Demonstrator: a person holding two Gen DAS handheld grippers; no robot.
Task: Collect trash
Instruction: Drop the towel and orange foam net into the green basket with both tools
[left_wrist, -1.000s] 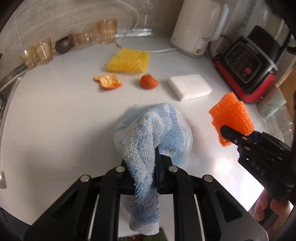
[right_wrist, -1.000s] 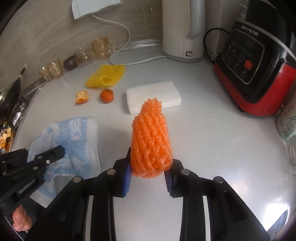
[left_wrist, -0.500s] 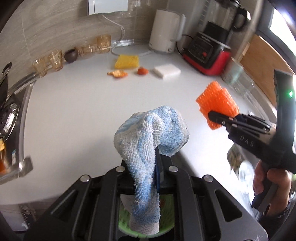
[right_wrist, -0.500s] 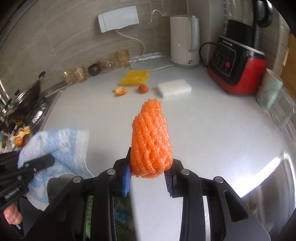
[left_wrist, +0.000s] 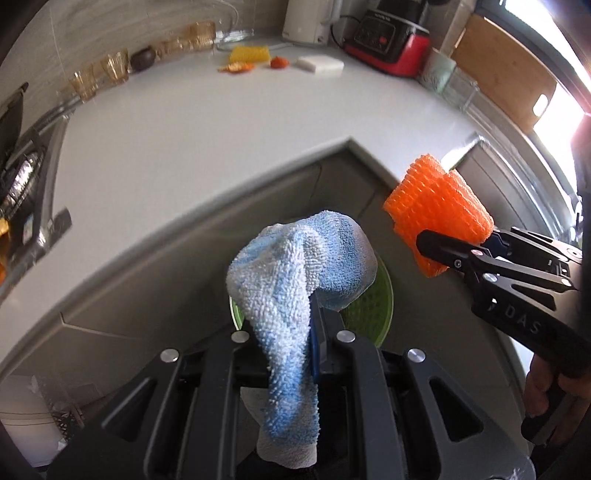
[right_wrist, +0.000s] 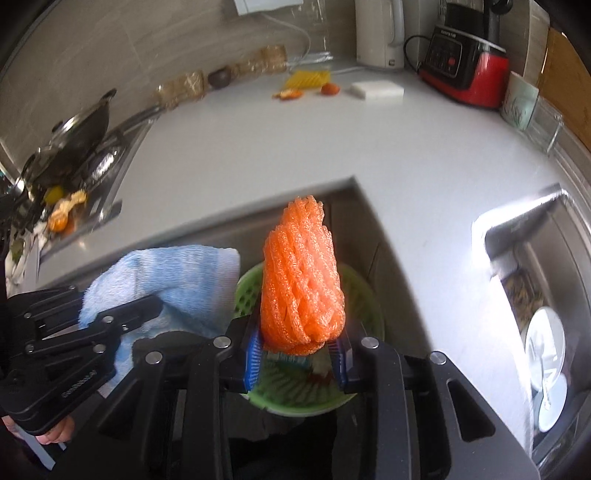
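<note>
White kitchen counter (right_wrist: 295, 147); left hand-held gripper (left_wrist: 314, 332) pinching blue towel (left_wrist: 295, 258), right hand-held gripper (right_wrist: 299, 354) pinching orange foam net (right_wrist: 301, 280).

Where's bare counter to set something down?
The white counter is bare from its front corner back to the orange peel and white block. Crowded: back wall with the glasses and kettle, left stove side with the pan.

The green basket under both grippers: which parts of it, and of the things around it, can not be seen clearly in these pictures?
- Green basket: right wrist view, the orange foam net and right gripper cover its contents; left wrist view, the blue towel covers most.
- Towel's lower end: left wrist view, behind the left gripper.
- Glasses by the wall: right wrist view, blurred.
</note>
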